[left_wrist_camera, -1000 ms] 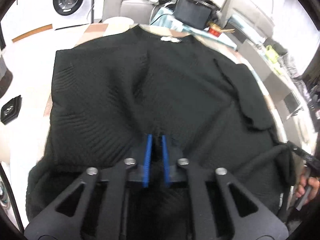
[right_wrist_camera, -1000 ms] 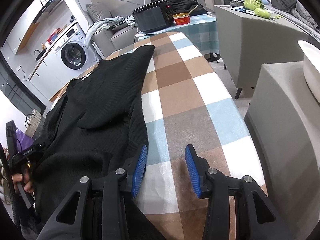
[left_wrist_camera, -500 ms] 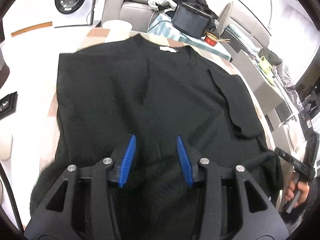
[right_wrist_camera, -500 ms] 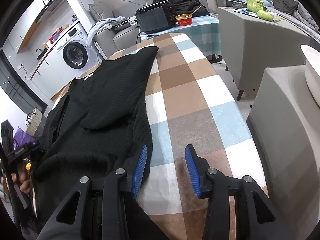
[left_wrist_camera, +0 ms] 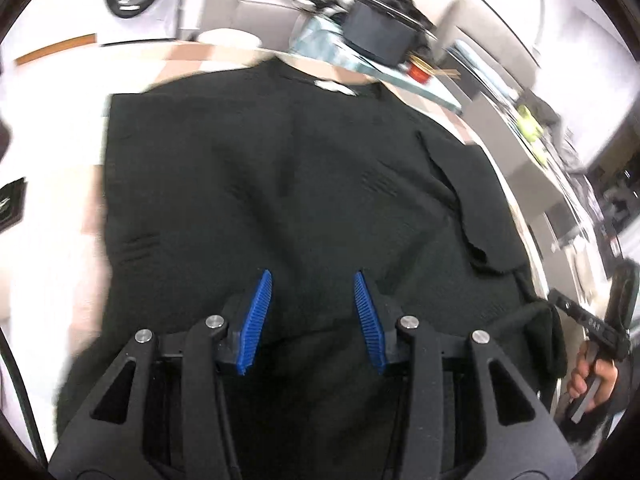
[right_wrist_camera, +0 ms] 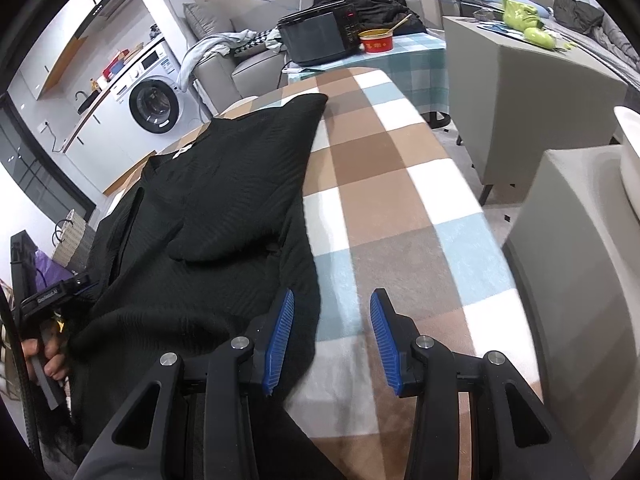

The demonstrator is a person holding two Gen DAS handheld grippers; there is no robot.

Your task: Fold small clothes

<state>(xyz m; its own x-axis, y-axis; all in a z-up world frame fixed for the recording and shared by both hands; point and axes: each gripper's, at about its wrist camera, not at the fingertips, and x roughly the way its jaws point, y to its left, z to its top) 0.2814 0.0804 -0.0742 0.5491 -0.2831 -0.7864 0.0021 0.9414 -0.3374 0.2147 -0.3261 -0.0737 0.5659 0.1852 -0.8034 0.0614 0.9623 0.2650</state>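
**Black knit top spread on the checked counter, both grippers parted above it**

The black knit top (left_wrist_camera: 296, 200) lies flat across the counter (right_wrist_camera: 400, 208), which is covered in a brown, white and pale-blue checked cloth. Its neckline with a small white label (left_wrist_camera: 334, 85) points away from the person; one sleeve (right_wrist_camera: 240, 216) is folded inward over the body of the garment. The lower hem hangs over the near edge of the counter.

The left gripper (left_wrist_camera: 312, 316) hovers over the lower middle of the top. Its jaws have just been opening and now stand moderately apart, with only flat fabric visible beneath the gap and nothing pinched between the blue pads (left_wrist_camera: 256, 320).

The right gripper (right_wrist_camera: 330, 338) sits at the garment's right edge, jaws likewise moderately apart and holding nothing: the left pad (right_wrist_camera: 280, 340) lies over black fabric, the other over bare checked cloth.

Beyond the counter stand a washing machine (right_wrist_camera: 154, 104), a grey sofa (right_wrist_camera: 240, 68) and a black appliance (right_wrist_camera: 320, 38) beside a red bowl (right_wrist_camera: 376, 42).
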